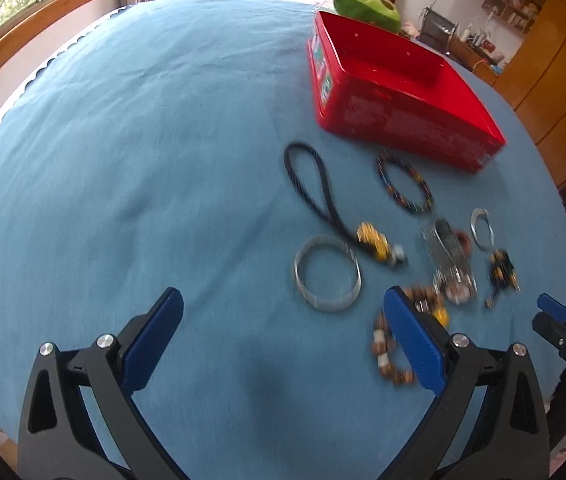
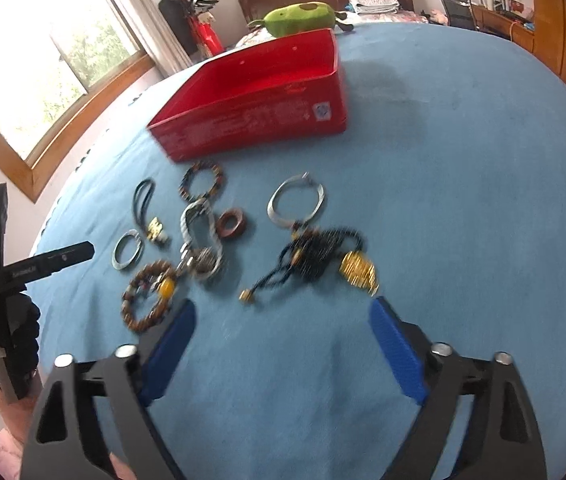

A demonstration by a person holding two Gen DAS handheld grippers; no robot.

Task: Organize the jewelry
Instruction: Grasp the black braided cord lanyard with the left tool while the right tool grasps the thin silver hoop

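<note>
We are holding left gripper (image 1: 283, 336) apart, right gripper (image 2: 283, 344) apart, both empty, hovering over jewelry (image 2: 203, 248) near red box (image 2: 259, 120).

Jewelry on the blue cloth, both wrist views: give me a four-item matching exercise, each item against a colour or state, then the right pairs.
Things:
1. box
2. plain bangle
3. small thick ring
4. left claw

Colour or state:
A. reddish brown, lying flat beside the woven metal bracelet
B. open, nothing between its pads
C. red, nothing inside
D. silver, lying flat on the cloth

Pairs: 1-C, 2-D, 3-A, 4-B
</note>
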